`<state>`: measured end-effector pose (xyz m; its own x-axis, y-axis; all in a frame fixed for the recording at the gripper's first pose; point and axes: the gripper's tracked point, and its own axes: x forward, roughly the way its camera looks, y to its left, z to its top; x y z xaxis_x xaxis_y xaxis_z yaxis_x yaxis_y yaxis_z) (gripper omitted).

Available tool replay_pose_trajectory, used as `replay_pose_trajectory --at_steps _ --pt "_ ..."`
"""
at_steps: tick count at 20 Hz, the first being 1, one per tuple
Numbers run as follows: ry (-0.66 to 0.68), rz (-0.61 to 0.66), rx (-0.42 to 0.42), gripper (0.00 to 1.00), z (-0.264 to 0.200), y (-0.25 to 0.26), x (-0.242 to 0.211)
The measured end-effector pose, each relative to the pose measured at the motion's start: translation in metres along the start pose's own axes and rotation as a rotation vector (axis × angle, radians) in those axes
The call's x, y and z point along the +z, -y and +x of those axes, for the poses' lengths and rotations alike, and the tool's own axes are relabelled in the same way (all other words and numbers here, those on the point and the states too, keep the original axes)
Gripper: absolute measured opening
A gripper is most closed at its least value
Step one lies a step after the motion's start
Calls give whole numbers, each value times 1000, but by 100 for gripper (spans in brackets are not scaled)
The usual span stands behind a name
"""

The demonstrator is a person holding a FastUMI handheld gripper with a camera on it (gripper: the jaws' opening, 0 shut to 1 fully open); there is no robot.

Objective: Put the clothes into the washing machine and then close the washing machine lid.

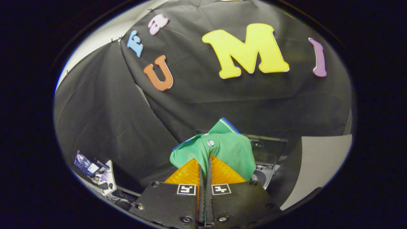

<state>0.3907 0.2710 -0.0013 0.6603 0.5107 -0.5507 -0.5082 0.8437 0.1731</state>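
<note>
The gripper (205, 163) pinches a green polo shirt (222, 149) between both fingers, holding it above the washing machine (268, 156). No writing on the shirt is readable.

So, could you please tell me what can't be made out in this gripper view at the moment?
- Washing machine: the green garment, pinched in the gripper, hides most of it; whether the drum holds anything cannot be told.
- Garment: its lower part is hidden behind the fingers, so its full shape is unclear.
- Small items beyond the fingers to one side: too small and distorted to identify.
</note>
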Motion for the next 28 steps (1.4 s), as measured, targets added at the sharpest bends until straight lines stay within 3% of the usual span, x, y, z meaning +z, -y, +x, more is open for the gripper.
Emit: replay_pose_trajectory --at_steps 10,15,18,22,28 --pt "-115 147 -243 5 126 51 -117" --pt "-161 245 -321 5 186 86 -158" --pt "-201 384 -392 5 203 100 -181" --pt "-247 340 -465 5 208 117 -192" --pt "-249 354 -466 5 212 118 -194"
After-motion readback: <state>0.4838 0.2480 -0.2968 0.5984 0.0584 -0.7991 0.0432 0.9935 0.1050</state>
